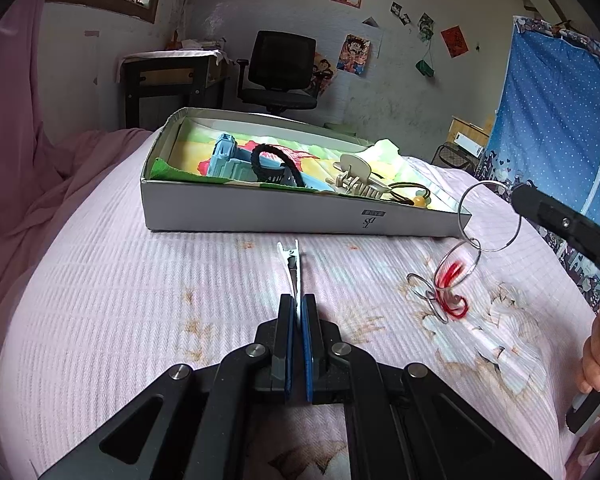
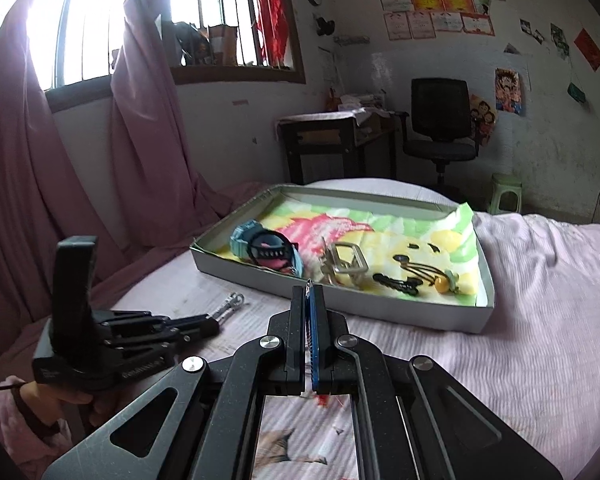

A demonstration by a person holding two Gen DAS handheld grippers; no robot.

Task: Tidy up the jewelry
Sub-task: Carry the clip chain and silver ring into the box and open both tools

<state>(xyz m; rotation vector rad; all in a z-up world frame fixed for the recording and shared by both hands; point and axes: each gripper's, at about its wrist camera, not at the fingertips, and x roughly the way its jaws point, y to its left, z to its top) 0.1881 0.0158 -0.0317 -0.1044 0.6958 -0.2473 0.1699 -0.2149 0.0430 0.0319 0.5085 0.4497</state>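
Observation:
A grey cardboard box lined with a colourful cloth sits on the pink bed. It holds a blue watch, a black hair tie, a beige claw clip and a hair tie with a yellow bead. My left gripper is shut on a white hair clip, low over the bed before the box. My right gripper is shut on a chain of silver rings with red thread, which hangs near the box's right corner.
A pink curtain hangs at the left by the window. A desk and a black office chair stand beyond the bed. A blue dotted cloth hangs at the right. The bed is covered with a pink quilt.

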